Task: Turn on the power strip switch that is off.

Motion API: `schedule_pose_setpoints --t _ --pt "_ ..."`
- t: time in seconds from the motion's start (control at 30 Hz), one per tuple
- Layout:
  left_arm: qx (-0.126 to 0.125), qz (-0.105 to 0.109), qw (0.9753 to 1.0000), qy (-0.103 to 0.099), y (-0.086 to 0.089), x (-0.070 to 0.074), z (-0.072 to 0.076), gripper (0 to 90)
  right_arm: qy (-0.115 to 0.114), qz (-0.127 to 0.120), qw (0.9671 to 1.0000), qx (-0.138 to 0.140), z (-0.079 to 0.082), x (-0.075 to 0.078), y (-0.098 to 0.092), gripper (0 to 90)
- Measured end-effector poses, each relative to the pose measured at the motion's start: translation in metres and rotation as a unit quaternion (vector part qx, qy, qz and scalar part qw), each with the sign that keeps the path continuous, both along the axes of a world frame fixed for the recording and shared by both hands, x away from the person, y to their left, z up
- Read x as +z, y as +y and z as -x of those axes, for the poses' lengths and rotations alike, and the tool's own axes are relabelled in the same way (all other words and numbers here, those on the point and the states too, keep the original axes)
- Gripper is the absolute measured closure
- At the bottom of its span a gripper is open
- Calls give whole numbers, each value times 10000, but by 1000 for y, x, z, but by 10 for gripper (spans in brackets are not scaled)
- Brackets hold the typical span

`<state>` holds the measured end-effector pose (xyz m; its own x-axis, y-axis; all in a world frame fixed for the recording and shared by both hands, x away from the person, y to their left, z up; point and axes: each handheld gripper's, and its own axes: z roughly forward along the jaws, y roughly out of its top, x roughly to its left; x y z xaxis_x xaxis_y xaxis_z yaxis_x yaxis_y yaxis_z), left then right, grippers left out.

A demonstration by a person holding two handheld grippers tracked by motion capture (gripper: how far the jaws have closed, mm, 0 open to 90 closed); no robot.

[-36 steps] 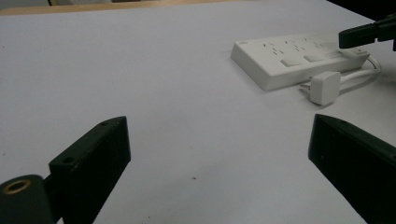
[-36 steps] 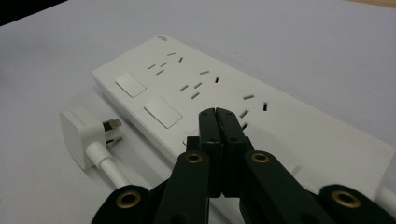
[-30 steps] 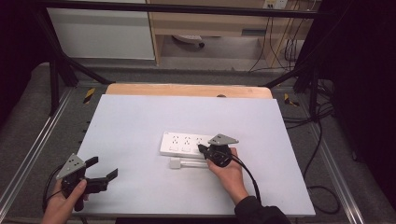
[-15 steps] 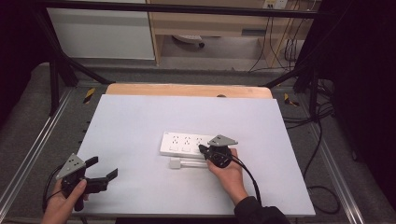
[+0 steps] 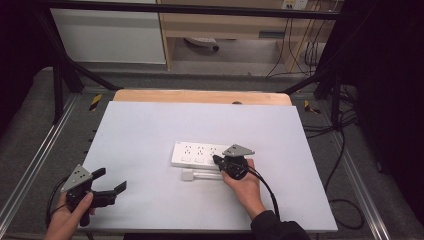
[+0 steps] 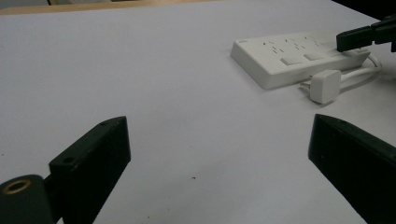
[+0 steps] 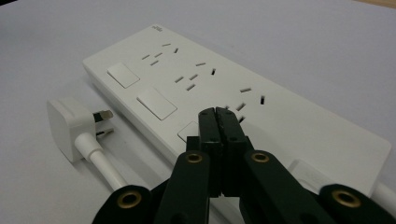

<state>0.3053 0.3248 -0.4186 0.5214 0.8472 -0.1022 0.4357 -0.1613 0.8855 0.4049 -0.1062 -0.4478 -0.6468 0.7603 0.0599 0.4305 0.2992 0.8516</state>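
nothing has moved: right claw (image 7: 218,114), pressed together, over power strip (image 7: 224,88); left claw (image 5: 109,184) spread apart.

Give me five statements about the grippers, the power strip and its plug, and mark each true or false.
1. The right gripper has its jaws closed over the power strip. True.
2. The left gripper grips the plug. False: it is open, well apart from it.
3. The plug is pushed into a socket. False: it lies on the table beside the strip.
4. The strip has three switches. True.
5. The strip is black. False: it is white.
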Motion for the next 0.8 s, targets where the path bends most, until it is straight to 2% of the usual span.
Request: schedule_pose_setpoints --t 0.8 --pt "-12 -24 10000 12 0 0 0 57 -16 -1 10000 27 1 -1 1 900"
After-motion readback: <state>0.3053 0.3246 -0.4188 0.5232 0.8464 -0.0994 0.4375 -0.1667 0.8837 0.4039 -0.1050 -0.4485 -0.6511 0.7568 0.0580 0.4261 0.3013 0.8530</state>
